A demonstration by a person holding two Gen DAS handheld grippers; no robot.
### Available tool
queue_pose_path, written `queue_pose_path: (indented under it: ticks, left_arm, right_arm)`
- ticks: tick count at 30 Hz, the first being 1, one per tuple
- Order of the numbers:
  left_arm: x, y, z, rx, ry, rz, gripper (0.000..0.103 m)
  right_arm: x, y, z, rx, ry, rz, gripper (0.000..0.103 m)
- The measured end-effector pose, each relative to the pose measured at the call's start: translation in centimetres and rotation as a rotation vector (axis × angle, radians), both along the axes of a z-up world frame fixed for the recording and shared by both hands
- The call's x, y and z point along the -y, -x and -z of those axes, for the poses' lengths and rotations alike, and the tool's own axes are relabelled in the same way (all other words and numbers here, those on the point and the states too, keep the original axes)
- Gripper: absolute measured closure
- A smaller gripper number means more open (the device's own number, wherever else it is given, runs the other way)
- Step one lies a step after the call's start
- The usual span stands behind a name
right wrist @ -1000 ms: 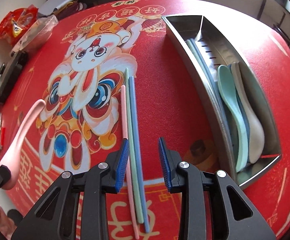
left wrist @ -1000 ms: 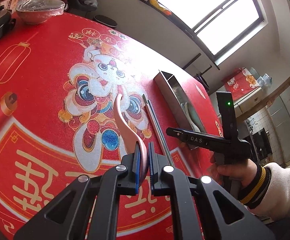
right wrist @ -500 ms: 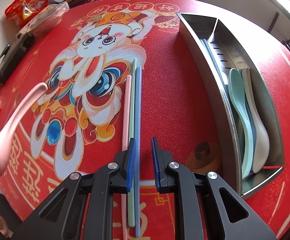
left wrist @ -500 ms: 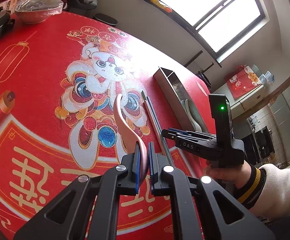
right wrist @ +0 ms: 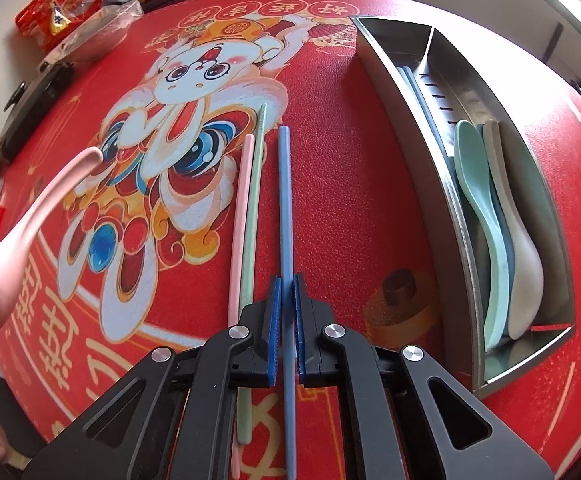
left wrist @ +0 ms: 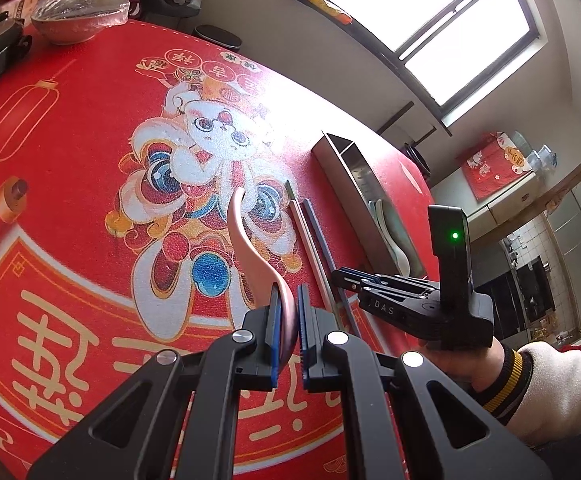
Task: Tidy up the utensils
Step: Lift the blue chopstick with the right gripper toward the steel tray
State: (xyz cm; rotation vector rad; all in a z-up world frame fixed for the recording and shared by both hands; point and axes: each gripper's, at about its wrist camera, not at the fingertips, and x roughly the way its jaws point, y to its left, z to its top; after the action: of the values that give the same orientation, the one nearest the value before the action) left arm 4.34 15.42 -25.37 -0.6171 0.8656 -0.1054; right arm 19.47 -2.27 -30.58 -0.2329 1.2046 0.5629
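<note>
My left gripper (left wrist: 288, 308) is shut on a pink spoon (left wrist: 246, 248) and holds it above the red mat; the spoon also shows at the left of the right wrist view (right wrist: 38, 220). My right gripper (right wrist: 286, 312) is shut on a blue chopstick (right wrist: 285, 200), lifted slightly off the mat and apart from the pink chopstick (right wrist: 240, 208) and green chopstick (right wrist: 255, 184) lying beside it. The right gripper also shows in the left wrist view (left wrist: 342, 276). The steel utensil tray (right wrist: 450, 208) at the right holds a teal spoon (right wrist: 478, 200), a beige spoon (right wrist: 518, 240) and chopsticks in its narrow compartment.
A red printed mat (right wrist: 350, 200) covers the round table. A covered bowl (left wrist: 80, 16), snack bags (right wrist: 58, 8) and a black device (right wrist: 30, 104) sit at the far edge. A window and kitchen are beyond the table.
My right gripper closed on the blue chopstick and drew it away from the pink and green ones. My left gripper kept its hold on the pink spoon, drifting slightly.
</note>
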Motion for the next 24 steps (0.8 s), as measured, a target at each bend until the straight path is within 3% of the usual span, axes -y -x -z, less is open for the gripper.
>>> queue_pose_path:
  ticks: [24]
  left_arm:
    - [2.6,-2.0,0.9,-0.046,-0.017,0.003,0.096]
  right_arm:
    - [1.9,2.0,0.2,0.037,-0.051,-0.029,0.097]
